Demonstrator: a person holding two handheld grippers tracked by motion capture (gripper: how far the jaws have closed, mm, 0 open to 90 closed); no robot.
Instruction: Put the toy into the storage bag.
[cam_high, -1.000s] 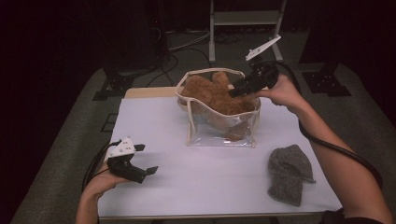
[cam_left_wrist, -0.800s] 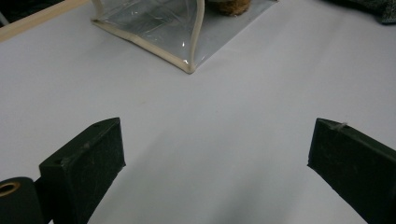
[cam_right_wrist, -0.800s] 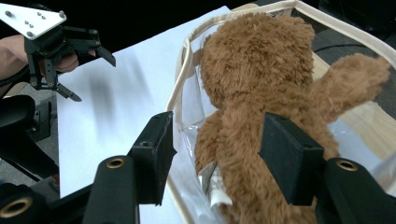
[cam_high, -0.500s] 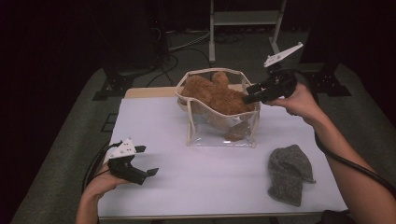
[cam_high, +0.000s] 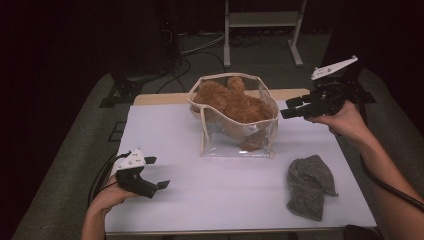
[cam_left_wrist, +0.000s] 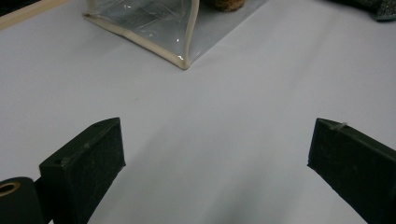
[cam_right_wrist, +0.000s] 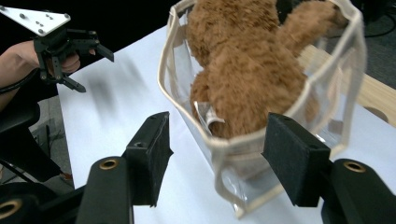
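**Bear in the bag, right tool pulled clear**

The plush bear (cam_high: 235, 102) sits inside the clear bag (cam_high: 239, 135), which stands upright near the middle of the desk (cam_high: 165, 130), its mouth open and the bear's upper half rising above the rim. The right tool (cam_high: 290, 107) hangs just to the right of the bag, level with the rim and pointing at it; its jaws have just been opening and stand apart with nothing between them. In the right gripper view the bag's near edge shows past the jaws, not touched by them. The left tool (cam_high: 157, 180) rests low over the desk, well to the left and front of the bag, jaws wide apart and empty. A grey cloth (cam_high: 310, 182) lies to the right and front of the bag.

Judging by this, stuffing the bear looks done and the right hand is letting go. The next move likely calls for either seating the bear deeper or reaching to the grey cloth, which needs the right tool to drop toward the desk, jaws kept apart
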